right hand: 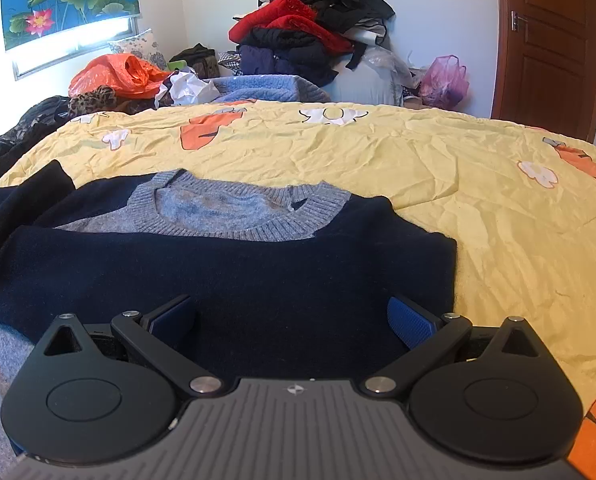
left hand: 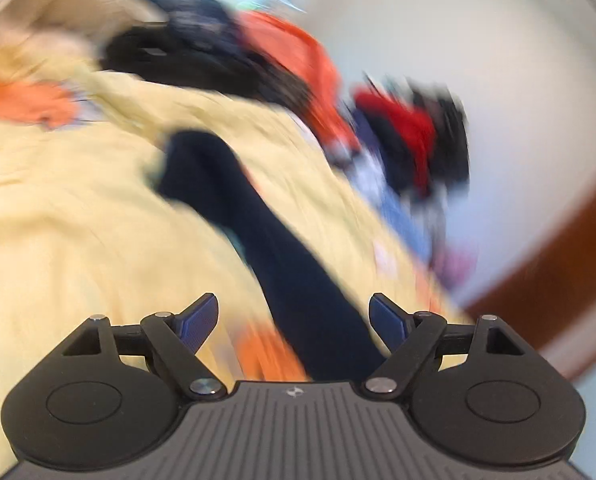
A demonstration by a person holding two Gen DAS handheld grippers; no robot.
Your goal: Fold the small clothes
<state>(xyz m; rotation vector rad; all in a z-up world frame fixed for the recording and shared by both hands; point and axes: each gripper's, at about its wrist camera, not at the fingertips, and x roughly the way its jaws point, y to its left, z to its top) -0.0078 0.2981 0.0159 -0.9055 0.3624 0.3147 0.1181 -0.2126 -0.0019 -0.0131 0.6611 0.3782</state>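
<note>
Currently the navy sweater (right hand: 226,276) with grey collar lies flat on the near left of the yellow bed quilt (right hand: 437,184). Right gripper (right hand: 294,320) fingers stand wide apart above its hem, holding nothing. Left gripper (left hand: 294,320) fingers are also spread, gripping nothing, over a blurred navy sleeve (left hand: 258,216).

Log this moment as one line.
stage: navy knit sweater with grey collar flat on yellow patterned bedspread | left gripper: open, over navy sleeve | right gripper: open, above sweater
</note>
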